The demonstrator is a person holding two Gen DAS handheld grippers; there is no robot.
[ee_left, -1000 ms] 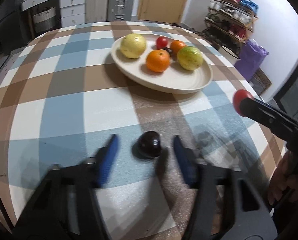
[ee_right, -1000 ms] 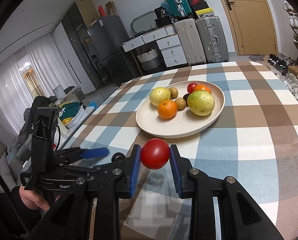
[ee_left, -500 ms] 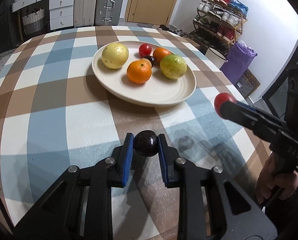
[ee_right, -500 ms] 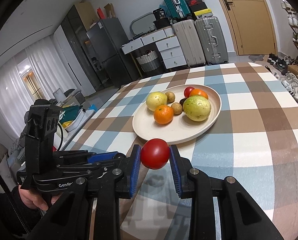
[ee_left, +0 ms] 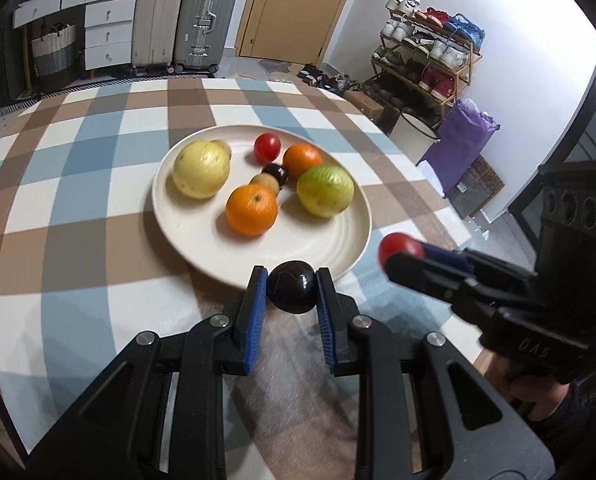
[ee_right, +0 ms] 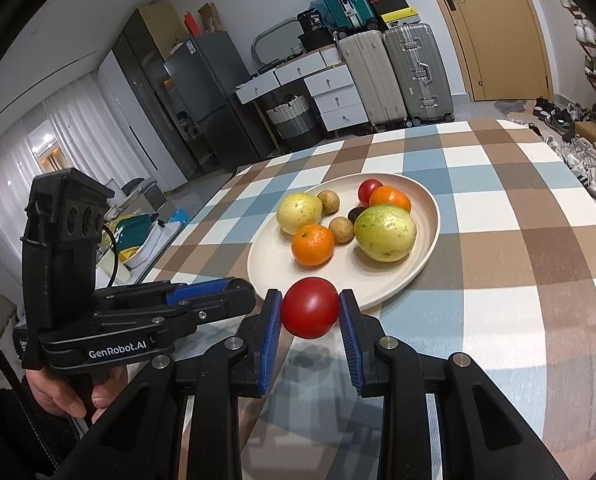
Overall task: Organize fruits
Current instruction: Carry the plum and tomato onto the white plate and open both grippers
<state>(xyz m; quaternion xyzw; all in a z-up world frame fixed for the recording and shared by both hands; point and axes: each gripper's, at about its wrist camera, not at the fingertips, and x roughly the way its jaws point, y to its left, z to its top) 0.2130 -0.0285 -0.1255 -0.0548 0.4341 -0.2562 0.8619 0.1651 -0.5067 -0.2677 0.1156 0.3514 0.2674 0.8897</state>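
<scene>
My left gripper (ee_left: pixel 291 286) is shut on a dark purple plum (ee_left: pixel 292 287) and holds it just above the near rim of the cream plate (ee_left: pixel 338 248). My right gripper (ee_right: pixel 310 308) is shut on a red tomato (ee_right: pixel 310 307), also at the plate's near rim (ee_right: pixel 378 296). The plate holds a yellow guava (ee_left: pixel 201 175), a green guava (ee_left: pixel 325 190), an orange (ee_left: pixel 251 209), a second orange (ee_left: pixel 302 159), a small tomato (ee_left: pixel 267 147) and several small dark and brown fruits. The right gripper with its tomato (ee_left: pixel 398 245) shows right of the plate in the left wrist view.
The checked tablecloth (ee_left: pixel 77 240) covers a round table. Suitcases (ee_left: pixel 181 20), drawers and a shoe rack (ee_left: pixel 426 60) stand beyond the table. The left gripper body (ee_right: pixel 109 320) sits close to the left of the right gripper.
My left gripper closed on the plum on the cloth, lifted it and carried it to the plate's near rim. My right gripper, still holding the tomato, moved closer to the plate.
</scene>
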